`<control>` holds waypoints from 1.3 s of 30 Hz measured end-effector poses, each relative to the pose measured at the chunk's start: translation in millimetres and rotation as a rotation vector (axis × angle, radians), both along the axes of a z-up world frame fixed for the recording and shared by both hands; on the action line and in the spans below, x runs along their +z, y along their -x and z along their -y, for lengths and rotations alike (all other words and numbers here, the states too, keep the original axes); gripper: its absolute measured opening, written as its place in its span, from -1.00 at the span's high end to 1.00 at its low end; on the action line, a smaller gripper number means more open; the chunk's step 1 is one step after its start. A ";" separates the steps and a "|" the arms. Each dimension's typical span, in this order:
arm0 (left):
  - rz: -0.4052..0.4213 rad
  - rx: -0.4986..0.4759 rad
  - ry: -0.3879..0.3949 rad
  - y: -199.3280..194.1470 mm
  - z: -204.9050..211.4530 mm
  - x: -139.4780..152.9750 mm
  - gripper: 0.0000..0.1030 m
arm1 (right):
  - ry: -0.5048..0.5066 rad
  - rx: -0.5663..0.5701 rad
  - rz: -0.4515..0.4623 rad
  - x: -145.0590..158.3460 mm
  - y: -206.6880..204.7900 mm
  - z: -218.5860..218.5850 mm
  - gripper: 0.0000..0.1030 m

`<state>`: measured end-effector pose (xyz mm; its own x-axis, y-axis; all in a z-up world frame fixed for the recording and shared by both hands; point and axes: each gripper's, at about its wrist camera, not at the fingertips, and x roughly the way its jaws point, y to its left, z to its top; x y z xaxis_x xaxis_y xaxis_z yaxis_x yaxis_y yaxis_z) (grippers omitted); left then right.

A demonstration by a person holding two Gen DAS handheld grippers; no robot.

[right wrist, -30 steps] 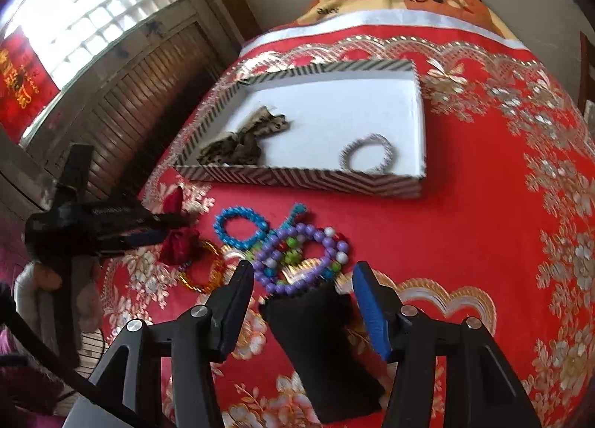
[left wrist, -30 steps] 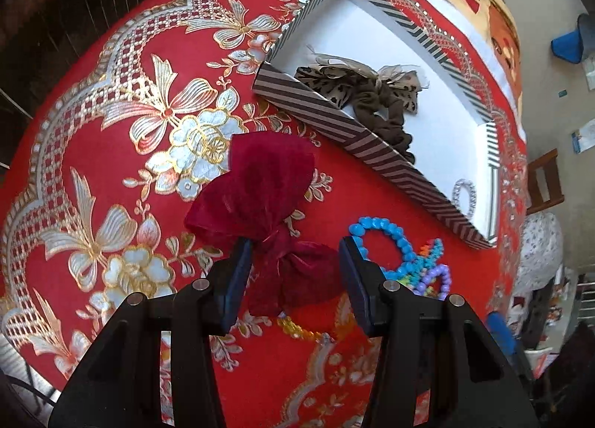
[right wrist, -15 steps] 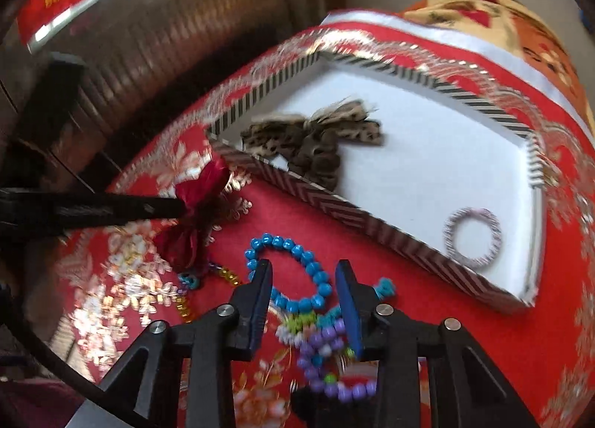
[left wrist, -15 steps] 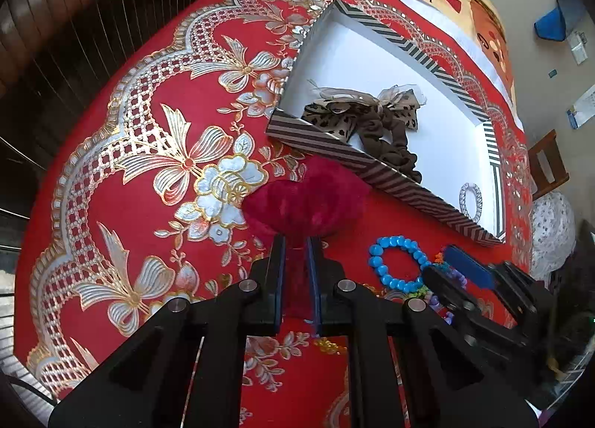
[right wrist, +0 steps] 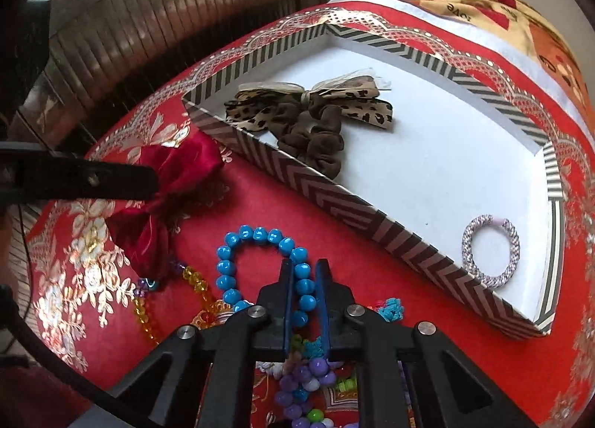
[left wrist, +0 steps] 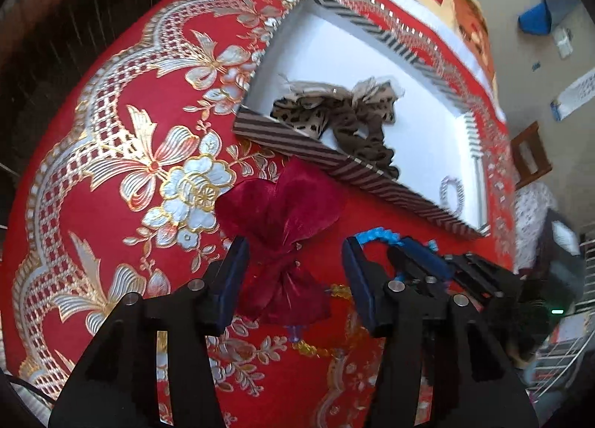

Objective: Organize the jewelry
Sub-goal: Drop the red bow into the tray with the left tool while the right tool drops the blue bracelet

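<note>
We are clamping the right gripper (right wrist: 304,311) onto the blue bead bracelet (right wrist: 260,268), jaws nearly closed around its near right arc on the red cloth of the desk (right wrist: 427,346), near the striped tray (right wrist: 334,201). Our left gripper (left wrist: 292,279) is hovering with jaws spread wide around the red velvet bow (left wrist: 280,227), gripping nothing. Lifting could go wrong: the round beads may roll out of the pinch, or the bracelet may snag the amber strand (right wrist: 200,288) lying beside it.
</note>
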<state>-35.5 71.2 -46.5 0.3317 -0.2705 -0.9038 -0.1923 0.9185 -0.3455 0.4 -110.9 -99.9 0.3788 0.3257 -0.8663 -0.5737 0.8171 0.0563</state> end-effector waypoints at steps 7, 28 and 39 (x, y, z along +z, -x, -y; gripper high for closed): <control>-0.016 -0.039 -0.087 -8.6 12.6 -16.5 0.71 | -0.117 -0.056 0.011 26.1 2.8 20.2 0.80; 0.176 -0.030 -0.140 -25.5 13.2 67.8 0.74 | -0.213 -0.084 0.178 126.6 -3.2 64.2 0.80; 0.205 -0.073 -0.235 -83.8 12.5 67.8 0.74 | -0.183 -0.149 0.186 132.3 -48.5 79.3 0.80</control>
